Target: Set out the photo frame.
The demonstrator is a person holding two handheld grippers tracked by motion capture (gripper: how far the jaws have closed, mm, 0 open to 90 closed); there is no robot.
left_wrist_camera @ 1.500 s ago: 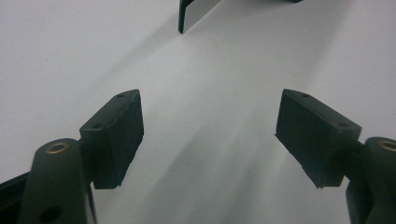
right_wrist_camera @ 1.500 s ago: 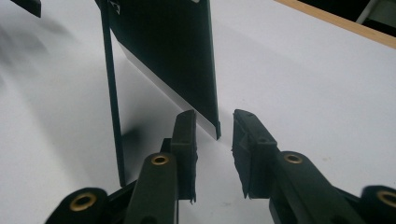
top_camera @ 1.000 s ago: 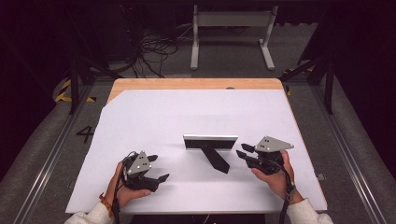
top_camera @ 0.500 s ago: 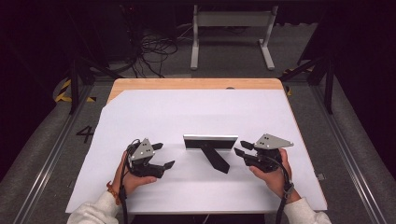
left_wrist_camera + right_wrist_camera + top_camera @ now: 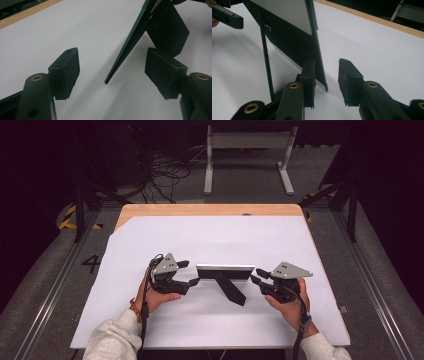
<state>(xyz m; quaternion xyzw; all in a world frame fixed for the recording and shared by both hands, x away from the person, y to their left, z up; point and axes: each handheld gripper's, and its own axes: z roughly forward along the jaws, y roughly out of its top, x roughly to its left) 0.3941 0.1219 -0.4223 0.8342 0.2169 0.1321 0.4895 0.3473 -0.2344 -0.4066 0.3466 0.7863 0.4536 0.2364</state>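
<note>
High view: picture frame (image 5: 225, 271) stands lower centre on the white sheet (image 5: 210, 240), its prop leg (image 5: 231, 291) toward the viewer; left gripper (image 5: 191, 272) and right gripper (image 5: 256, 276) flank its ends.

Left gripper view: jaws have just been closing, pads not yet pressing, straddling the frame's edge (image 5: 130, 42).

Right gripper view: jaws apart around the frame's corner (image 5: 318, 62).

Step, judged: approach; next, both squeeze evenly. Leg may snag.

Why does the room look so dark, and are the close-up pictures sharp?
High view: light falls on the white table sheet while the floor around sinks into near black. Left gripper view: the picture frame casts a soft shadow beside its edge, and the nearest jaw parts blur. Right gripper view: the frame's pale panel is fairly sharp; the bottom corners smear.
</note>
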